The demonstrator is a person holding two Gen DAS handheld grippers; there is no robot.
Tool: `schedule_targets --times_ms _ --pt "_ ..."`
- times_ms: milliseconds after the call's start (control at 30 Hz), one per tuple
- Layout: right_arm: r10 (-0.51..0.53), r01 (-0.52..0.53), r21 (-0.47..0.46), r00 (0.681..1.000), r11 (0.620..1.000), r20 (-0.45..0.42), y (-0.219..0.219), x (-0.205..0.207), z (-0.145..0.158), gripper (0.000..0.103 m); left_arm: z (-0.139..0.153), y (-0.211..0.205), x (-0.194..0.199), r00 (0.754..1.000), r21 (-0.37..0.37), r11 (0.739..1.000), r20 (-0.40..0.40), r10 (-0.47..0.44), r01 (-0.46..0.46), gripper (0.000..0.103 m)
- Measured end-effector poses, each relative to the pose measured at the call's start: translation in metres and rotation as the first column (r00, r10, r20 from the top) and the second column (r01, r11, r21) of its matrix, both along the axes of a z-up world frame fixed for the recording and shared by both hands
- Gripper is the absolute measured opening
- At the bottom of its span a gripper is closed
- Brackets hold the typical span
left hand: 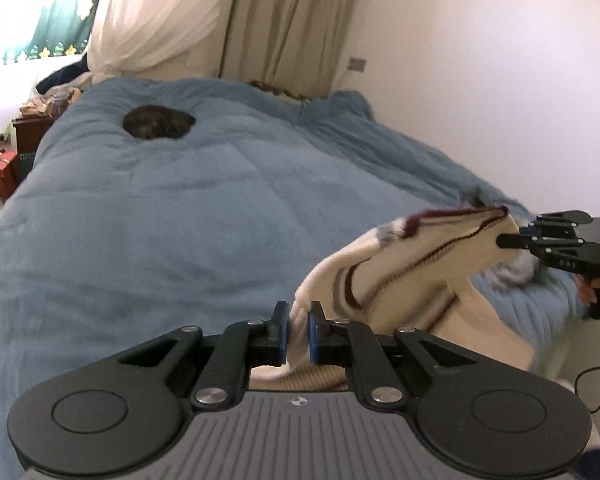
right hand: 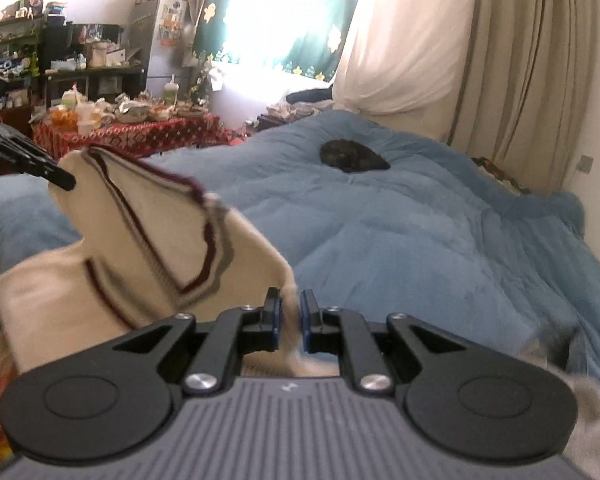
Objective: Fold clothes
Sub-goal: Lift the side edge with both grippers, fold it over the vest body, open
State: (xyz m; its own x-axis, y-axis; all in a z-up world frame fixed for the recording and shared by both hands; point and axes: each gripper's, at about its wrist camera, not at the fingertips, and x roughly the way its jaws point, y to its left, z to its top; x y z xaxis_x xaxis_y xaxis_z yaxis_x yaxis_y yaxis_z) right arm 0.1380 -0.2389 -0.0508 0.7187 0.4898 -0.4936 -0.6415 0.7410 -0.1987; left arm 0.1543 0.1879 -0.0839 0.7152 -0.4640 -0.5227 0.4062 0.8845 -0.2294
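1. One cream garment (left hand: 400, 264) with dark red stripes — a single piece, lifted above the bed.
2. Two grippers: the left gripper (left hand: 298, 330) and the right gripper (right hand: 290, 322), each clamped on an edge of that garment.
3. Four blue pads (left hand: 283, 334) in all, two on each gripper.
4. One bed, covered by one blue blanket (left hand: 180, 208).
5. One dark curled cat (left hand: 159, 126) on the blanket.
6. Two curtains at the head of the bed — one white sheer curtain (right hand: 400, 40) and one beige curtain (right hand: 528, 60).
7. One table with a red patterned cloth (right hand: 140, 134); the items on it are too small to count.
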Motion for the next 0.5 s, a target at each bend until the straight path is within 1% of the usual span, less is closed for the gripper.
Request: schedule_targets --times_ms 100,200,267,333,400,467,500 --pt "-0.014 0.013 -0.009 1.0 1.0 -0.017 -0.011 -0.044 -0.028 0.011 -0.021 -0.006 -0.03 1.0 0.016 1.0 -0.029 -0.009 0.009 0.01" --pt "-0.026 0.024 -0.026 0.999 0.999 -0.048 -0.023 -0.081 -0.061 0.011 -0.044 -0.014 -0.06 0.998 0.05 0.998 -0.052 -0.025 0.028 0.01" --pt "-0.043 0.039 -0.059 0.997 0.998 -0.067 -0.027 -0.1 -0.087 0.012 -0.064 -0.021 -0.073 0.994 0.085 0.995 -0.103 -0.04 0.049 0.012" --pt "-0.064 0.058 -0.072 0.994 0.996 -0.093 -0.032 -0.113 -0.109 0.013 -0.081 -0.025 -0.079 0.987 0.105 0.993 -0.157 -0.036 0.053 0.012" --pt "-0.089 0.084 -0.052 0.989 0.995 -0.115 -0.038 -0.12 -0.12 0.015 -0.093 -0.026 -0.085 0.981 0.117 0.992 -0.19 -0.023 0.046 0.012" --pt "-0.115 0.114 -0.014 0.983 0.993 -0.14 -0.046 -0.124 -0.124 0.017 -0.095 -0.021 -0.092 0.982 0.094 0.995 -0.191 -0.002 0.02 0.013" --pt "-0.128 0.132 0.014 0.979 0.991 -0.158 -0.051 -0.124 -0.123 0.019 -0.095 -0.02 -0.097 0.982 0.079 0.997 -0.19 0.005 0.01 0.015"
